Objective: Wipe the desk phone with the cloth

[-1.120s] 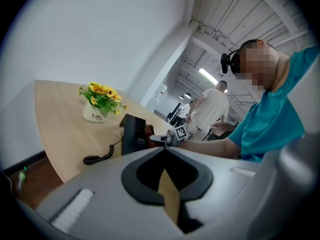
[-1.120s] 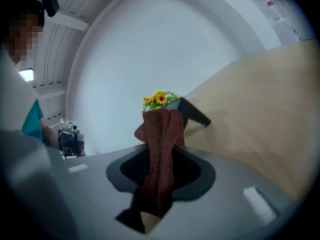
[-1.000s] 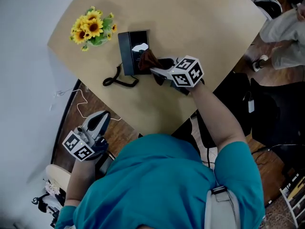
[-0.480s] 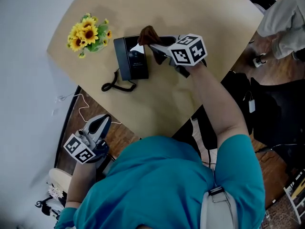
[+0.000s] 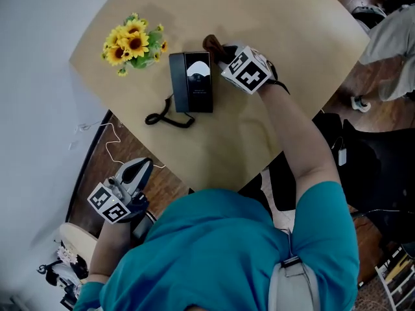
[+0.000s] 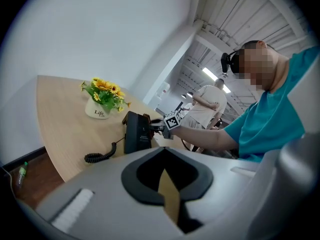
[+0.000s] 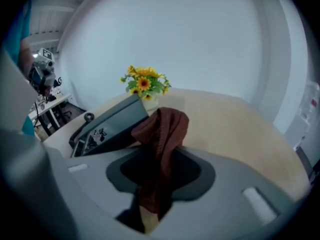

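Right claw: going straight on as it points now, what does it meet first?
Likely the bare desk just ahead, led by the cloth it grips. The phone sits close left of that line, the flowers farther on; depth is unclear.

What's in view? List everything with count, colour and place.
Table: one, light wood, rounded.
Desk phone: one, black, mid-table.
Phone cord: one, black, coiled, at the phone's near end.
Sunflowers: one bunch, yellow, in a white pot, left of the phone.
Cloth: one, brown, pinched by the right gripper, by the phone's right edge.
Second person: one, light top, beyond the table.
Left gripper: grey, shut, empty, off the table.
Right gripper: grey, shut on the cloth.
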Available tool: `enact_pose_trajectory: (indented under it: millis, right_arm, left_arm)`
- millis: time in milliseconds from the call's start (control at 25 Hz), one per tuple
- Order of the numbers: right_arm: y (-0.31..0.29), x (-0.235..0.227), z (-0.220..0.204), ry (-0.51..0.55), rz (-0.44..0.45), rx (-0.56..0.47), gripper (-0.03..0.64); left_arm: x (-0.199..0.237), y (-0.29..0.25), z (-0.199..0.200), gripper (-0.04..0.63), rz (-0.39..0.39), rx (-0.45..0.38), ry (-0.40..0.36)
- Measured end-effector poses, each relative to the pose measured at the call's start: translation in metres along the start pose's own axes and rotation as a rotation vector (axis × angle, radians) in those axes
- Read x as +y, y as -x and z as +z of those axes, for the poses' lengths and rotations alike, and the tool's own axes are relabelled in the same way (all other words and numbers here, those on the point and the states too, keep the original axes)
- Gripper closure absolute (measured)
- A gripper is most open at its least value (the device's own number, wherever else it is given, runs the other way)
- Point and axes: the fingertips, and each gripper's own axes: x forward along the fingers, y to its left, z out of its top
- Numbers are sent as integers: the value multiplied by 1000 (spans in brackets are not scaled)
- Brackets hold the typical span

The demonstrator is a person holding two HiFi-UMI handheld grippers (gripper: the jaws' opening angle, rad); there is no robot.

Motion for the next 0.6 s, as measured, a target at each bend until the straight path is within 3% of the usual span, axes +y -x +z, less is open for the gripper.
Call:
enact_pose_trajectory:
  millis: [240,320,400,480,520,600]
  right_arm:
    - [-25,-16,-19,158,-9,179,497]
    - [-21,-34,-22,44,48,207,497]
    - [-11,-46,10,-197,226,95,497]
    - [1,-44,59,-377,474,-43,497]
    - [3,-38,76,-405,576,-62,497]
    - [-3,-21,82,-363,711,19,497]
  left_arm:
    - [9,-1,-6,591,0,-7,14]
    - [13,0,-6,591,3,-27,30]
    - [18,5,-5,591,7,-46,51]
    - [24,9,-5,591,13,-58,64]
    - [26,11,-5,591,15,-64,68]
    - [28,14,-6,591,19,-72,76]
